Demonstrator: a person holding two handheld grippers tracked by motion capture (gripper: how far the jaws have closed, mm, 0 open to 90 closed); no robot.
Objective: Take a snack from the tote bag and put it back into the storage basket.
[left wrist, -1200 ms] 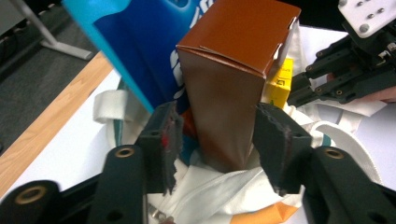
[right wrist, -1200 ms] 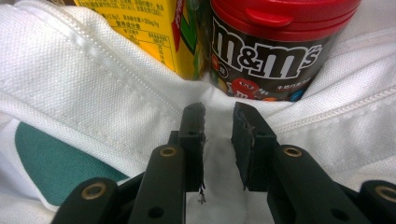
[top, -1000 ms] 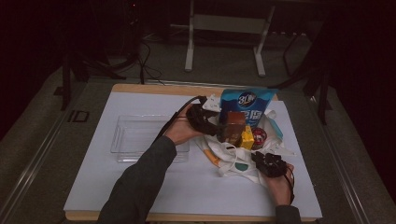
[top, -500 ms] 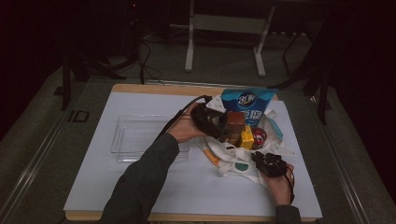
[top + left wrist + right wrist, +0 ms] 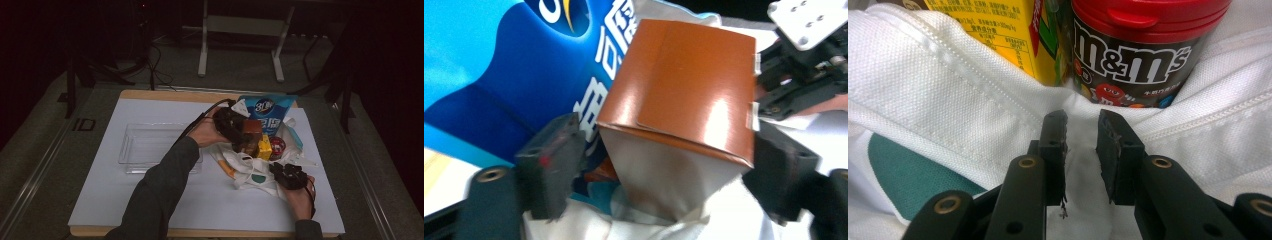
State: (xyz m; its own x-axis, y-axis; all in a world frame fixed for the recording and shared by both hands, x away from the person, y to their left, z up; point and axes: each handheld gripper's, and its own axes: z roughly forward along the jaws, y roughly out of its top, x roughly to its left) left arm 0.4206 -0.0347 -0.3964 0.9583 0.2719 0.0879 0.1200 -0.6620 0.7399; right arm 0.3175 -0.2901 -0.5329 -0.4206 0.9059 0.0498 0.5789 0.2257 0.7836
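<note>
We see the left gripper (image 5: 659,165) with jaws spread wide, having just been opening; the brown box (image 5: 684,95) sits between the pads, apparently released, standing in the white cloth bag (image 5: 948,90) on the table (image 5: 150,200). The right gripper (image 5: 1082,150) pinches the bag's fabric. Readable: "m&m's" on the red-lidded jar (image 5: 1133,55); small print on the yellow carton (image 5: 998,30); blue pouch (image 5: 499,65).

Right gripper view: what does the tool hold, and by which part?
The right tool pinches the white cloth bag by a fold at its hemmed edge, just below the M&M's tub.
</note>
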